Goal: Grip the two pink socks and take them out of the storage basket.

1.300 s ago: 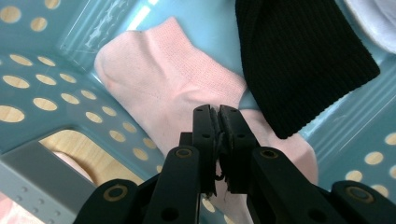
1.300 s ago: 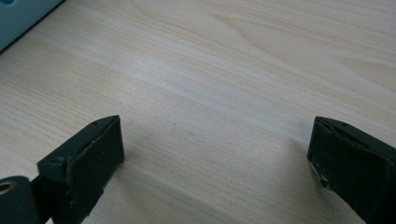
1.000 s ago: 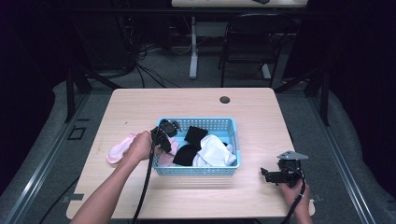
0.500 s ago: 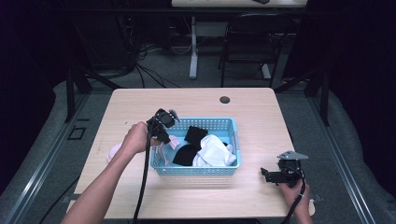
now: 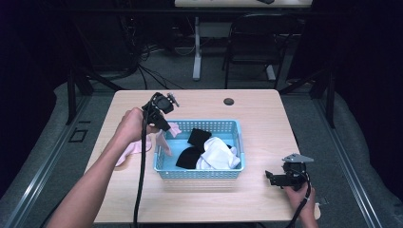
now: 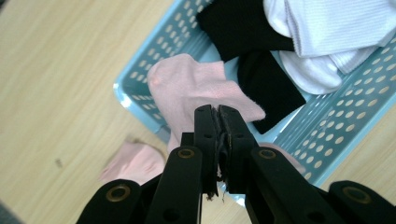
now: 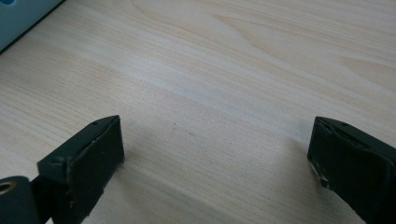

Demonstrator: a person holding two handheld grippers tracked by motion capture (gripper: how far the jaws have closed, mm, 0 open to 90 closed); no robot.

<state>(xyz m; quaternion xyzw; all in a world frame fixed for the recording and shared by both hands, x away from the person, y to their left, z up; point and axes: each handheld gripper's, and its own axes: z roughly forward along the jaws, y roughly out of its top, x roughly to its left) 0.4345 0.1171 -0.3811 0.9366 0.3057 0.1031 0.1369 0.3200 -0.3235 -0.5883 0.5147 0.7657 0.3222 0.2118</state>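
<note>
Pink sock (image 6: 201, 91) pinched in left gripper (image 6: 217, 112), jaws clamped on its edge, dangling below over blue basket (image 6: 327, 140) corner. Second pink sock (image 6: 133, 161) on table (image 6: 56, 70) beside basket. Right gripper (image 7: 215, 149) jaws wide, nothing between, low over bare wood.

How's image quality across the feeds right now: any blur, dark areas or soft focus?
High view: table evenly lit, room behind dark. Left gripper view: pink sock and basket sharp, nearest black arms slightly soft. Right gripper view: wood grain clear, faint shadow by the jaws.
</note>
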